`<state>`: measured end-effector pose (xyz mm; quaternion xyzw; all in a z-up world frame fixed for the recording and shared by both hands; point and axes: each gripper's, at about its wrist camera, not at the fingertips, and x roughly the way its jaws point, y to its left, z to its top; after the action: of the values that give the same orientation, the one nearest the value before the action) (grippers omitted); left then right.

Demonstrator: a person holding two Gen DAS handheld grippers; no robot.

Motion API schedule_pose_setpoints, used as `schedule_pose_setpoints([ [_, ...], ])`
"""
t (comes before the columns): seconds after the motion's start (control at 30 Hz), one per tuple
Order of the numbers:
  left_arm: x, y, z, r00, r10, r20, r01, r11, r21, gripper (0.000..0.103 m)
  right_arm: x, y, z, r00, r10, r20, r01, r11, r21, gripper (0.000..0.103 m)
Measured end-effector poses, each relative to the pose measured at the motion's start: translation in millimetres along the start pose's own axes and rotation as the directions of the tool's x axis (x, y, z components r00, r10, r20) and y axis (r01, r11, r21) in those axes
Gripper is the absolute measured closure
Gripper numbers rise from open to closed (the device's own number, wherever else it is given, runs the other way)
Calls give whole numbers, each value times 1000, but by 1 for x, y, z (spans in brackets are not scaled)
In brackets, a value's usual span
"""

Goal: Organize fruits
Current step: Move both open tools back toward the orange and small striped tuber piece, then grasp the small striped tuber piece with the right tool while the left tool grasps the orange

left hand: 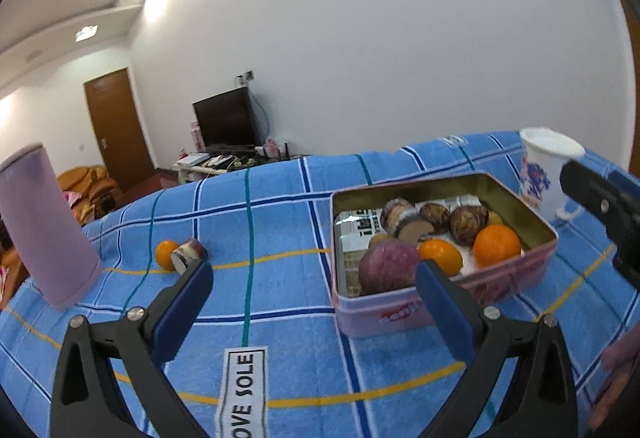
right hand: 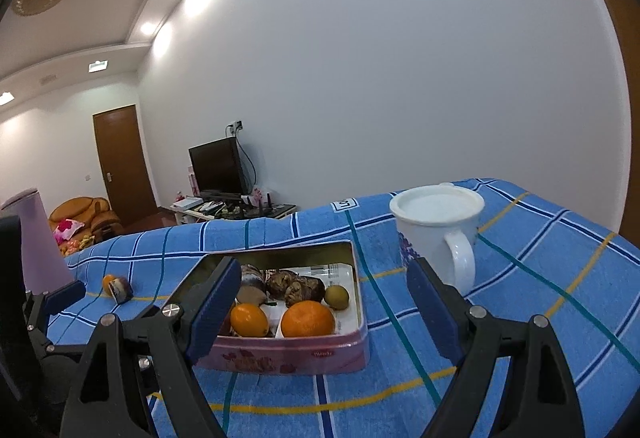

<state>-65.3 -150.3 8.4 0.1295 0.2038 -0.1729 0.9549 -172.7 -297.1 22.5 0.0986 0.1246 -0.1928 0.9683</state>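
At the bottom of both frames we've got the left gripper [left hand: 314,288] and right gripper [right hand: 326,294] spread wide, holding nothing. Mid-frame behind them sits the pink tin [left hand: 472,286] of fruit (oranges, brownish ones), while one stray orange [left hand: 165,254] lies on the blue cloth [left hand: 280,222], centre left.

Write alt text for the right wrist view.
An open, empty right tool faces a pink tin holding oranges and brownish fruit on a blue checked cloth. A white mug stands right of it; two pieces lie loose at left.
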Motion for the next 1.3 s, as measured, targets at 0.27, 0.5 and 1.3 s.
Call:
schedule_pose_setpoints([
  [0.27,1,28,-4,999,30,14,-30,1000,8,0,3,25,-6,999,18,-47,-18,1000,13,17],
  [0.5,8,60,-6,997,73,14,-73,997,-15,0,17,55,-11,995,59,-80,-57,998,36,17],
  [1.3,51,183,-28,938,286,-194,-324,922,-210,0,77,172,-22,954,232,-191,-240,971,-20,17],
])
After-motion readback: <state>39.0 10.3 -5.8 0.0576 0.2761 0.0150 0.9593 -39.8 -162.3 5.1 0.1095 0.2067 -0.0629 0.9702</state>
